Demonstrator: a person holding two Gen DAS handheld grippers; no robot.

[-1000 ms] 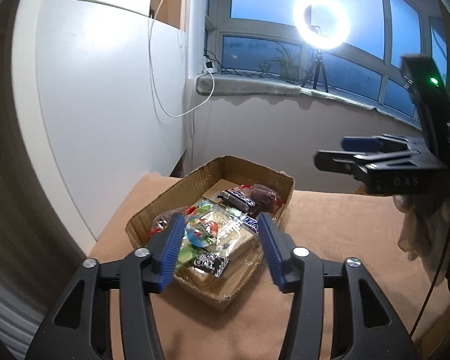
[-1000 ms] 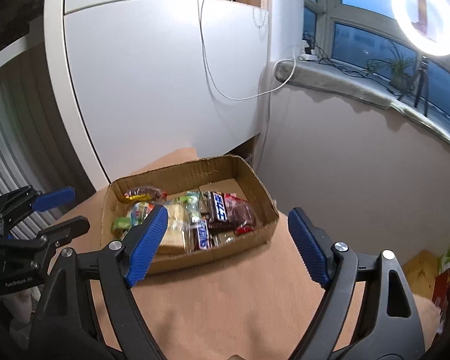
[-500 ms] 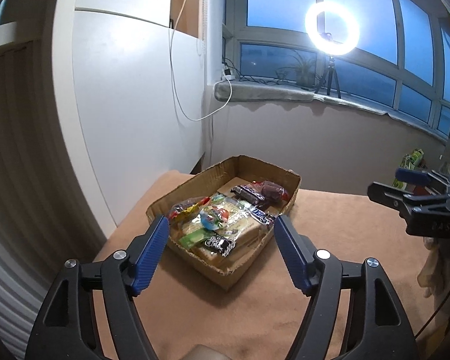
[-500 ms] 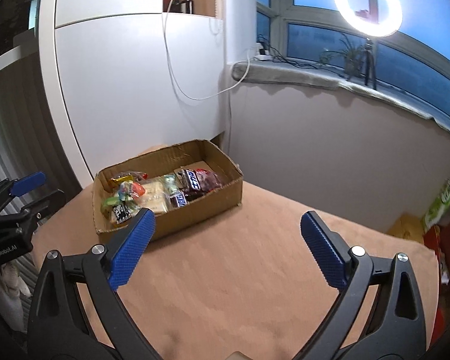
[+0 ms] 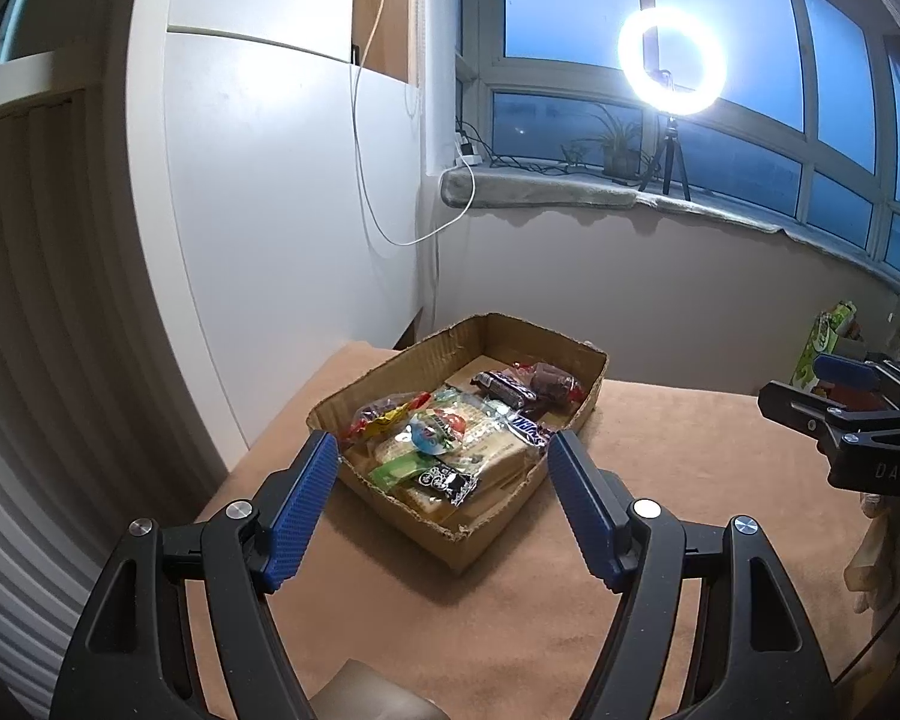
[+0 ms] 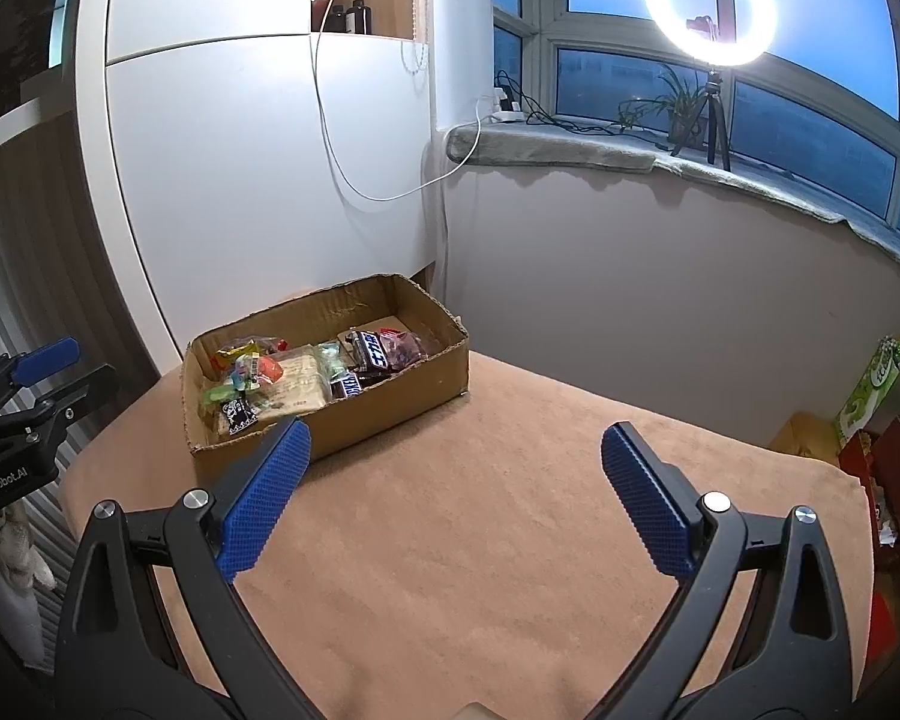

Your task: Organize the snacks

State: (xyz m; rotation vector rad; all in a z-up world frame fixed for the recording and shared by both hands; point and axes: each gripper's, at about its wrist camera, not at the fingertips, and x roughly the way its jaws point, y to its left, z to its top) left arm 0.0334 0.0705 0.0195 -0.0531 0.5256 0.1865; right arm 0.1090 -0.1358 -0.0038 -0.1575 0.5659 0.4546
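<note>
A shallow cardboard box (image 5: 594,387) (image 6: 390,402) sits on a tan cloth-covered table (image 5: 660,540) (image 6: 480,540) near the far left corner. It holds several wrapped snacks: a Snickers bar (image 6: 373,354), a dark red packet (image 5: 555,384), a sandwich pack (image 5: 480,450), colourful candy bags (image 5: 390,414). My left gripper (image 5: 444,462) hangs open just in front of the box, nothing between its blue pads. My right gripper (image 6: 456,450) stands wide open over bare cloth, to the right of the box and apart from it.
White cabinet doors (image 5: 282,240) rise behind the table's left side. A windowsill with a ring light (image 6: 711,0) and a plant runs along the back. Boxes and a green packet (image 6: 870,384) stand on the floor past the table's right edge.
Both grippers have opened wider and drawn back from the box. The right one has swung rightward, so the box now lies left of its jaws.
</note>
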